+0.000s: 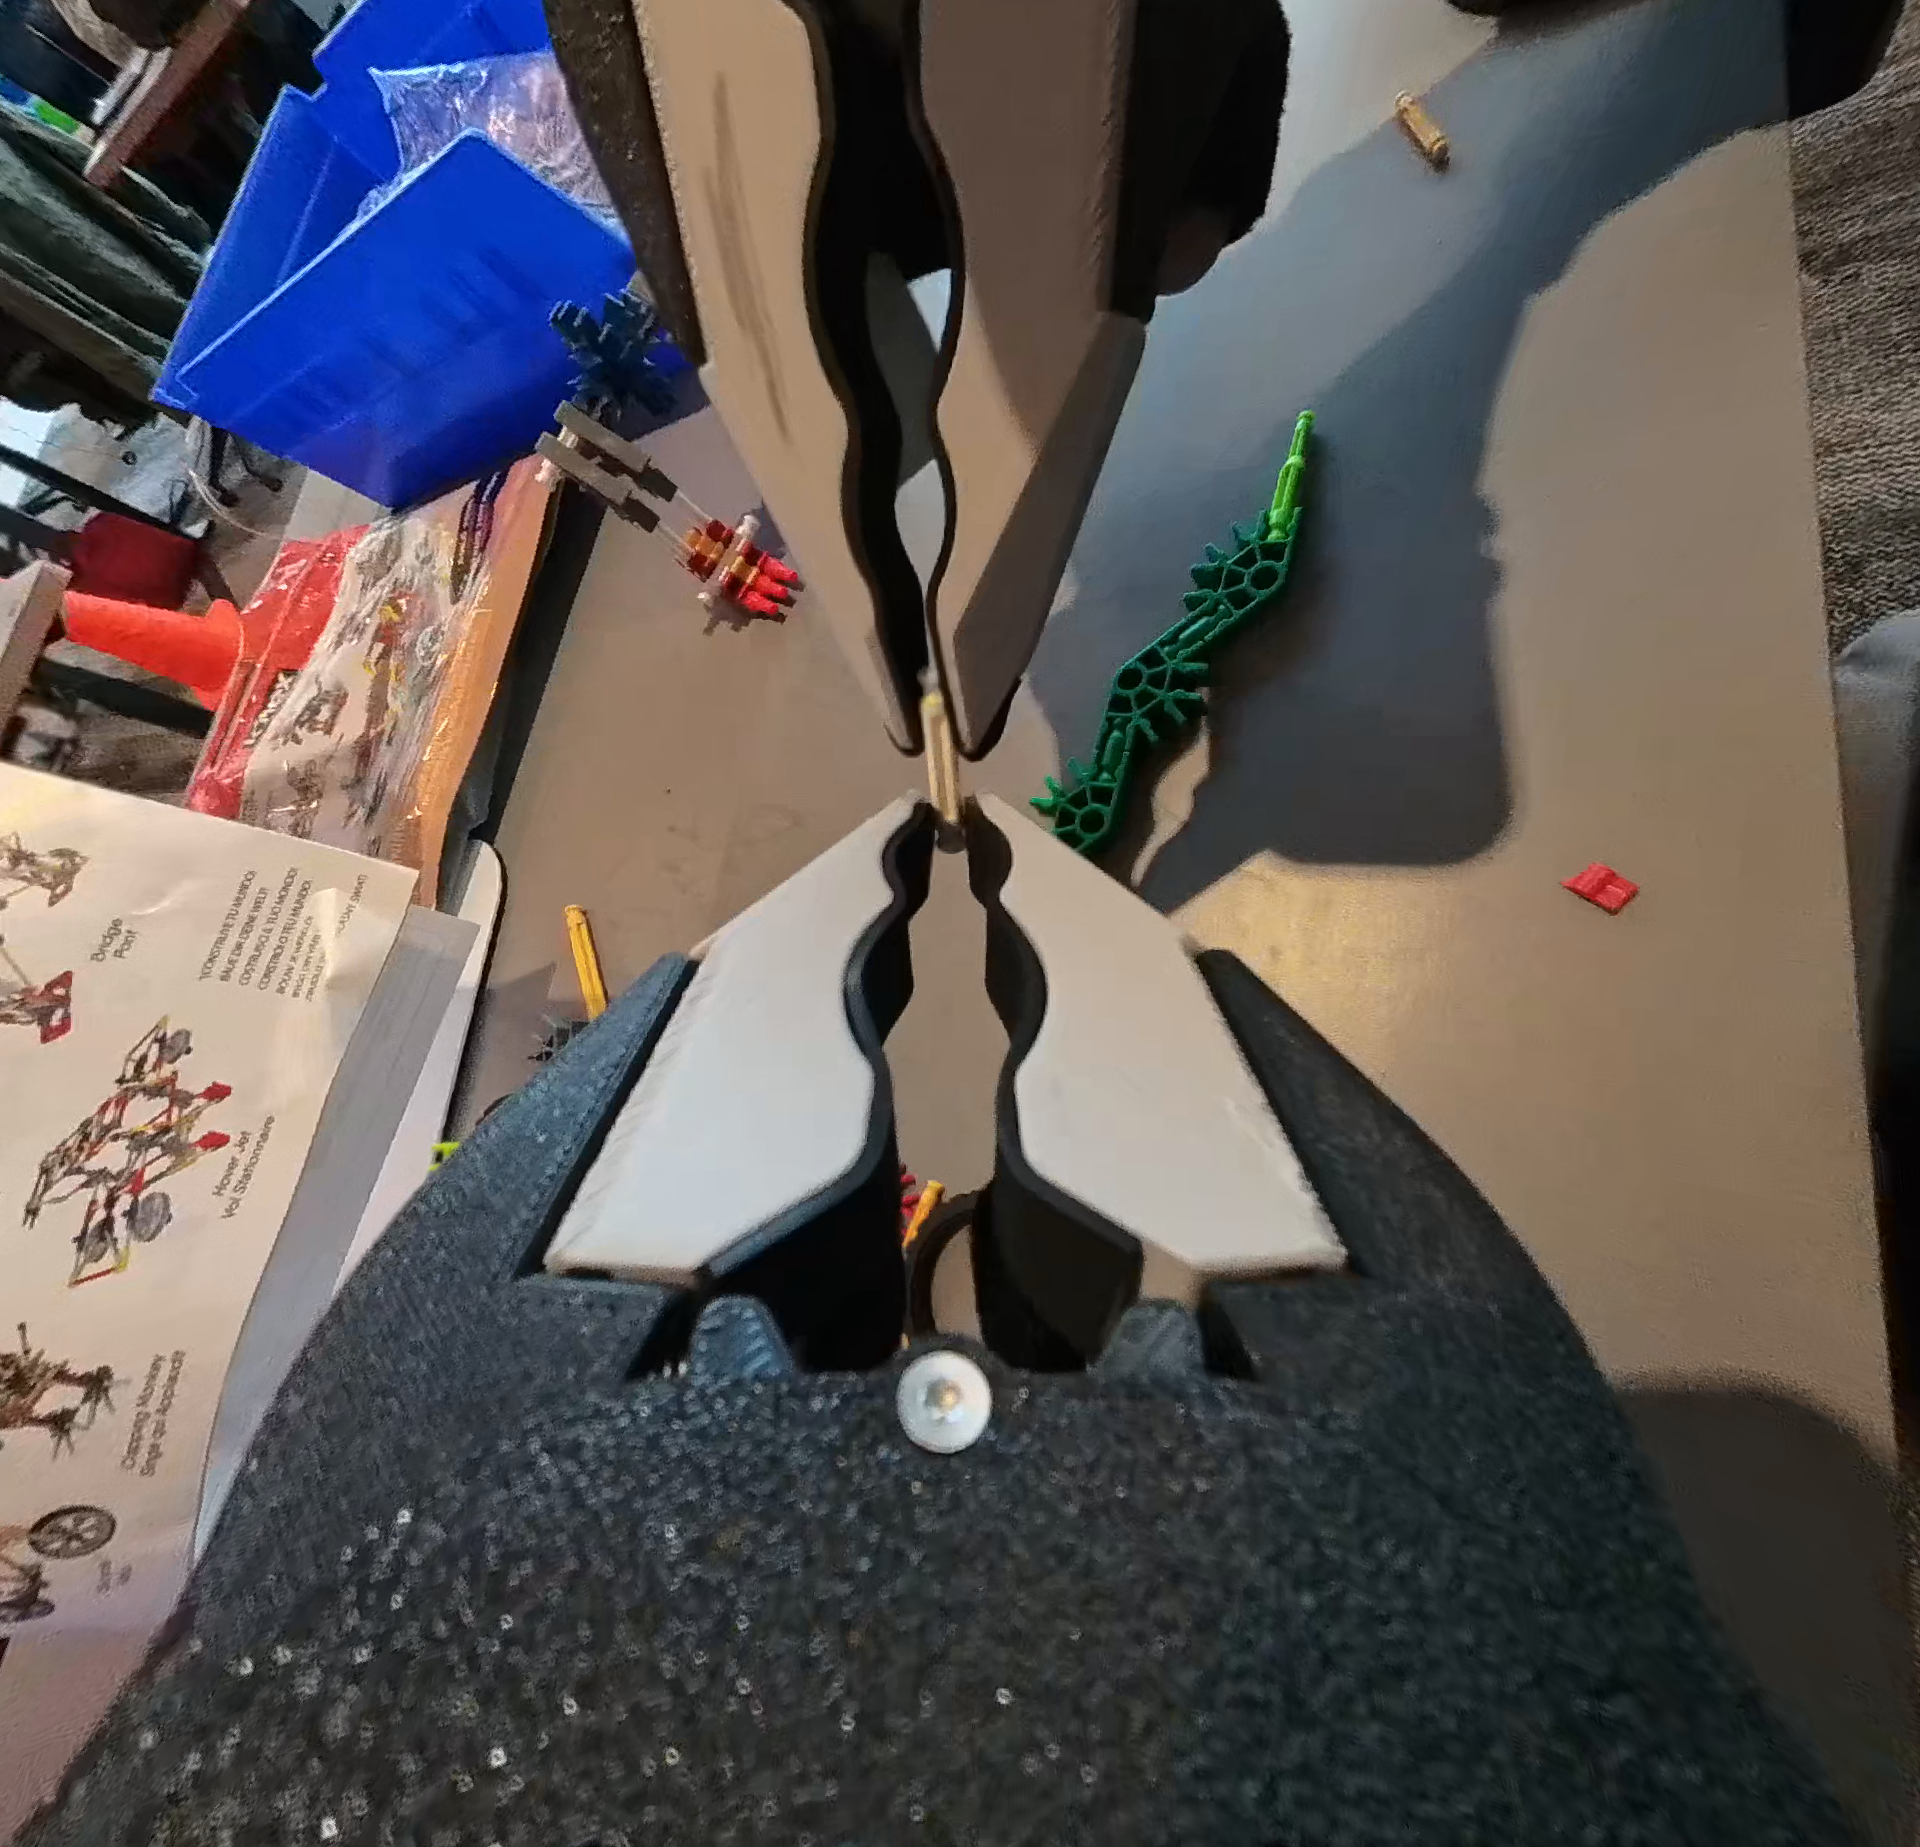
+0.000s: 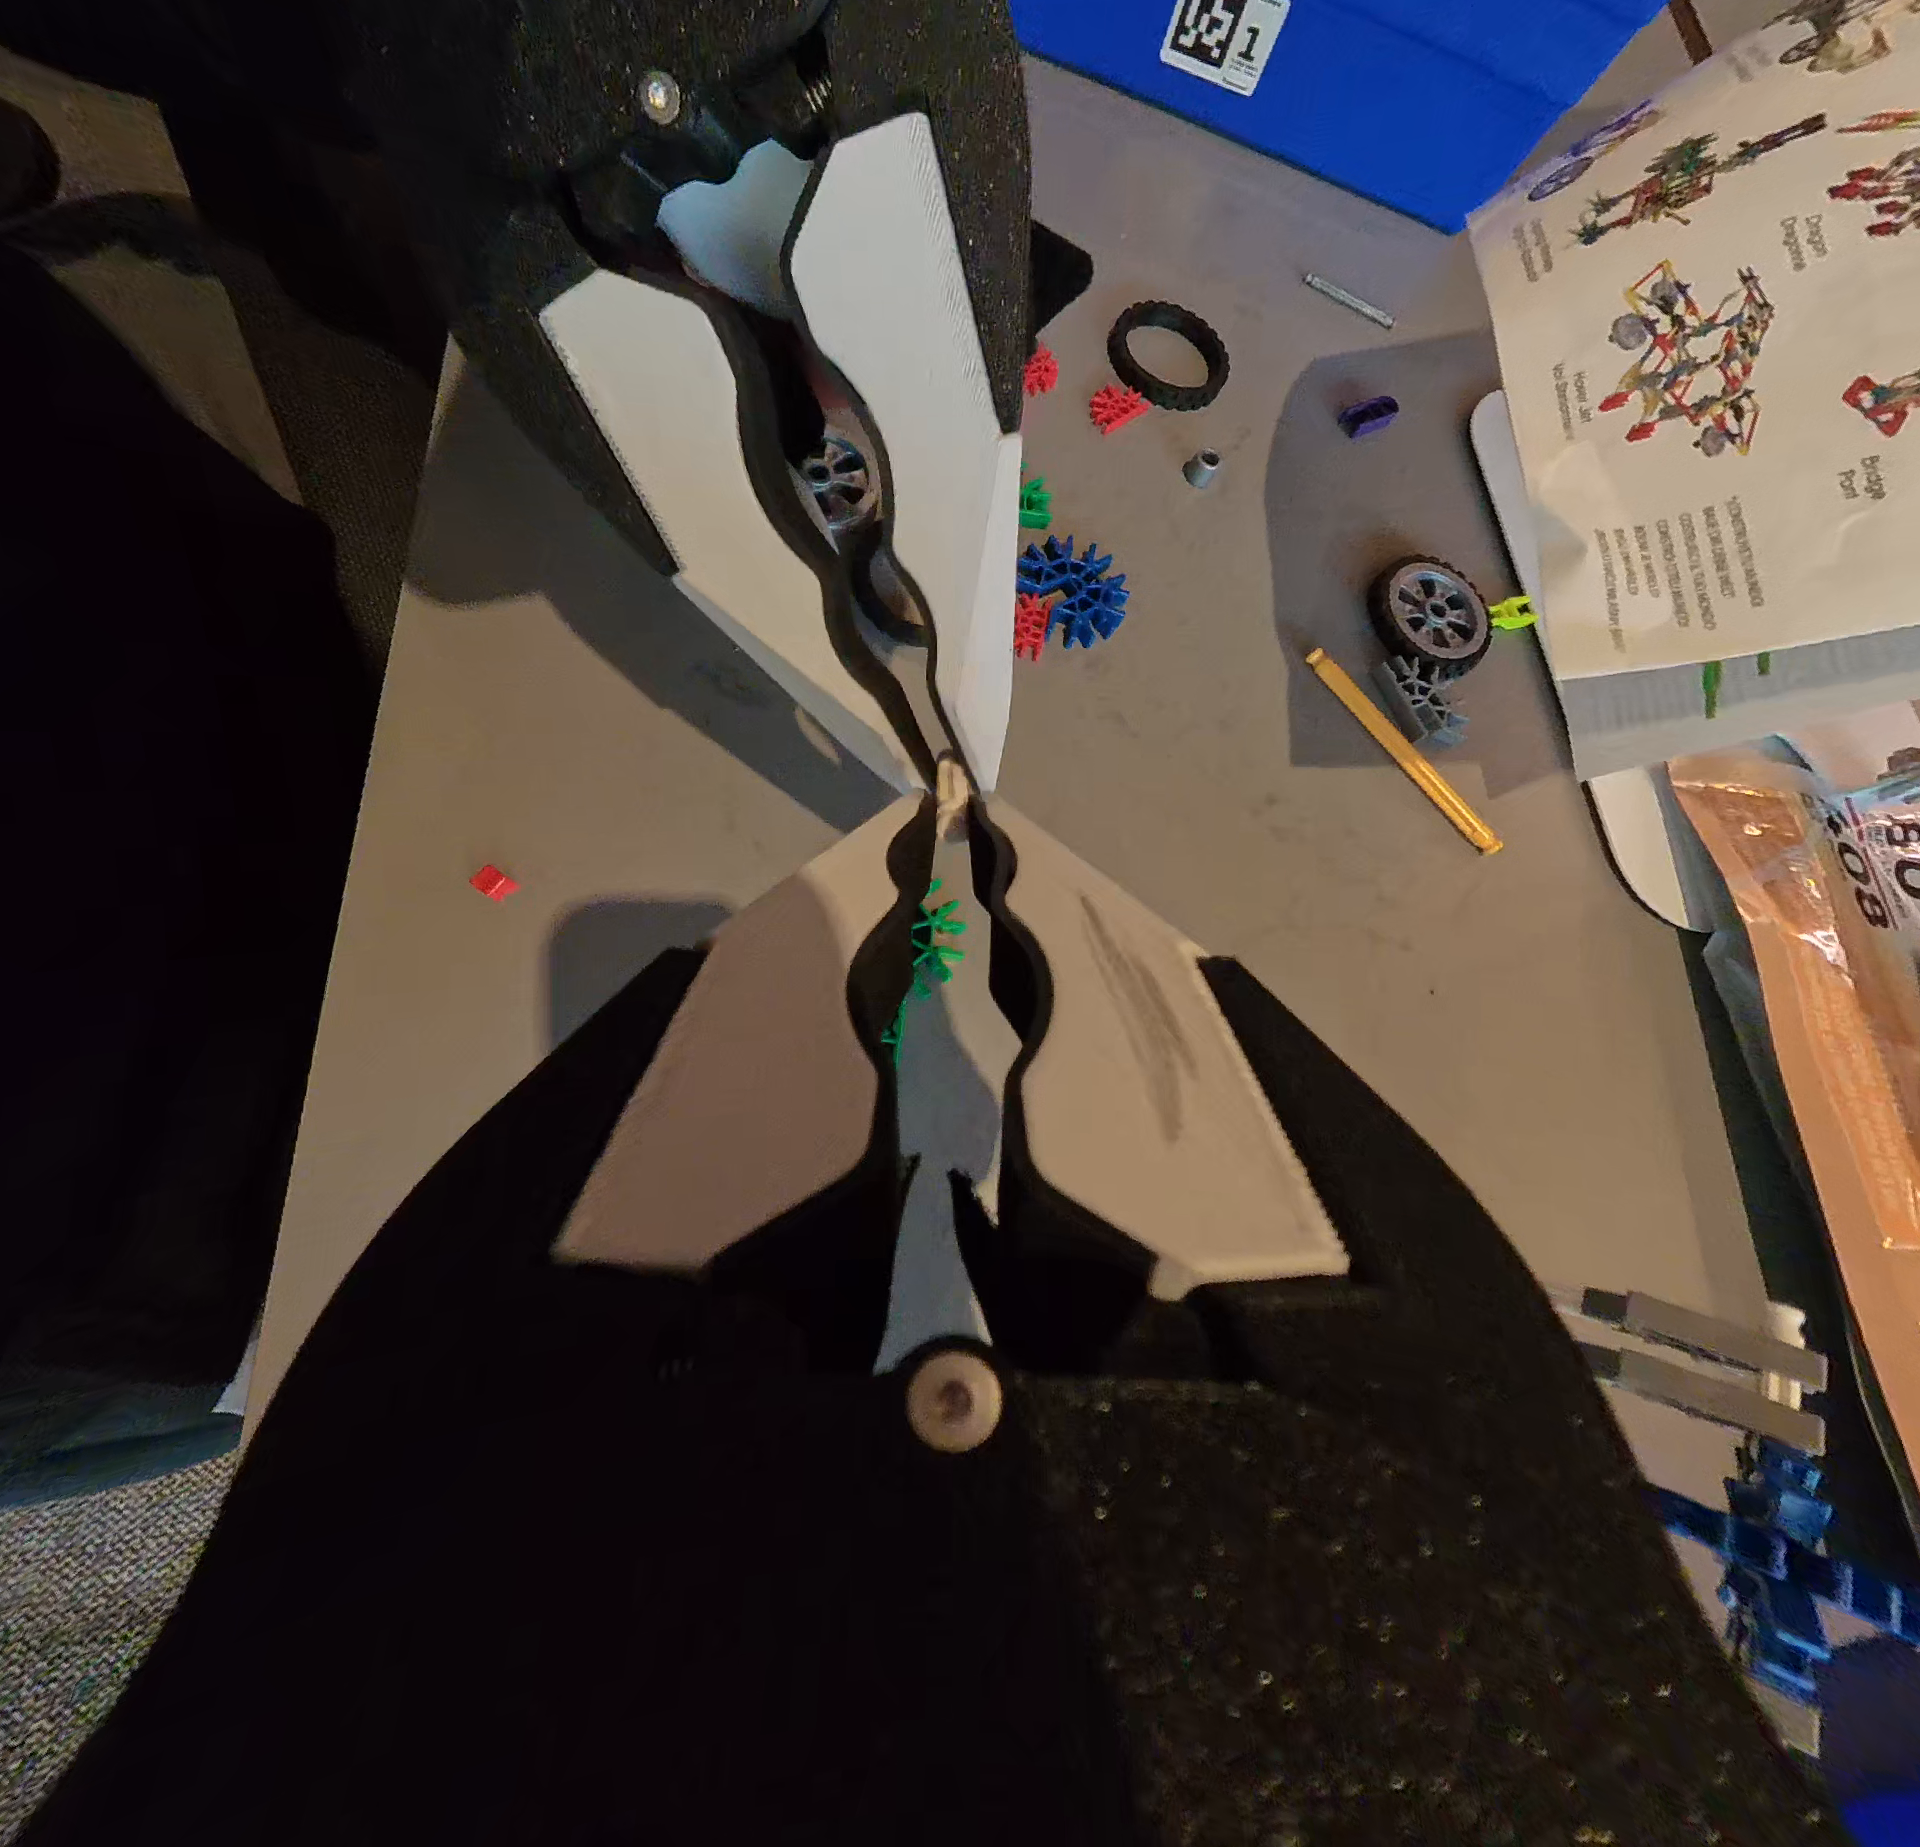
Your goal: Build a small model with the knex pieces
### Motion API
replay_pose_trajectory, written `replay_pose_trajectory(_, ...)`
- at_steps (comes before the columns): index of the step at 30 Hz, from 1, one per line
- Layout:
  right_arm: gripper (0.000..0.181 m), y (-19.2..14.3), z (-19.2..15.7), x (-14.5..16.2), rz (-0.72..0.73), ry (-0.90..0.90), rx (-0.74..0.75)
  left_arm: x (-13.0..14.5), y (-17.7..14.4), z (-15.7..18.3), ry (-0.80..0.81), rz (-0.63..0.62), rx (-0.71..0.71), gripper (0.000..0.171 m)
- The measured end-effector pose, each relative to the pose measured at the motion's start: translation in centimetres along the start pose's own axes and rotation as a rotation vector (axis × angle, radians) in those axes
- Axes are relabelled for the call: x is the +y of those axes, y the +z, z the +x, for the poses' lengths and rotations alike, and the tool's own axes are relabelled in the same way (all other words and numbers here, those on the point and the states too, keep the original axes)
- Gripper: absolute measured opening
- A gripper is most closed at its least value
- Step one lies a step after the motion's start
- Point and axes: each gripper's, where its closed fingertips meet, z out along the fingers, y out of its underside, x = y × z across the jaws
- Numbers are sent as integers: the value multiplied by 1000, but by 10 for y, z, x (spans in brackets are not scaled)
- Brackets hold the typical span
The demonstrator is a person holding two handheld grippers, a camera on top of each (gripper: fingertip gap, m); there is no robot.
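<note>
My left gripper (image 1: pixel 945 818) and my right gripper (image 1: pixel 940 739) meet tip to tip above the grey table (image 1: pixel 1455 1070). Both are shut on one small pale rod (image 1: pixel 940 774), one at each end. In the right wrist view, my right gripper (image 2: pixel 951 812) comes from below and the left gripper (image 2: pixel 951 763) from above, with the rod (image 2: pixel 950 785) between them. A dark green connector chain with a light green rod (image 1: pixel 1174 654) lies on the table just right of the tips. It also shows through my right gripper's fingers (image 2: pixel 935 945).
Blue bins (image 1: pixel 416 343) and a printed instruction sheet (image 1: pixel 156 1070) flank the table. Loose parts lie about: a small red piece (image 1: pixel 1600 888), a grey-and-red assembly (image 1: pixel 665 519), a tan rod (image 1: pixel 1421 130), a yellow rod (image 2: pixel 1403 748), a wheel (image 2: pixel 1432 613), a black tyre (image 2: pixel 1166 355) and blue connectors (image 2: pixel 1070 587). Less than 4 cm separates the two grippers' tips.
</note>
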Motion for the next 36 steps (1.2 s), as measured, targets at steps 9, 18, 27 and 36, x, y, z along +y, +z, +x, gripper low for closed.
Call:
replay_pose_trajectory(9,19,-4,18,-12,106,137,53,-10,-11,-20,-232,135,-50,5)
replay_pose_trajectory(18,9,-15,18,-30,319,325,4,-26,-18,-30,-433,314,-72,5)
replay_pose_trajectory(27,11,-34,1,-36,495,457,46,-40,-8,-1,-423,318,40,5)
replay_pose_trajectory(36,5,-33,-7,-24,455,445,82,-45,2,14,-438,304,94,5)
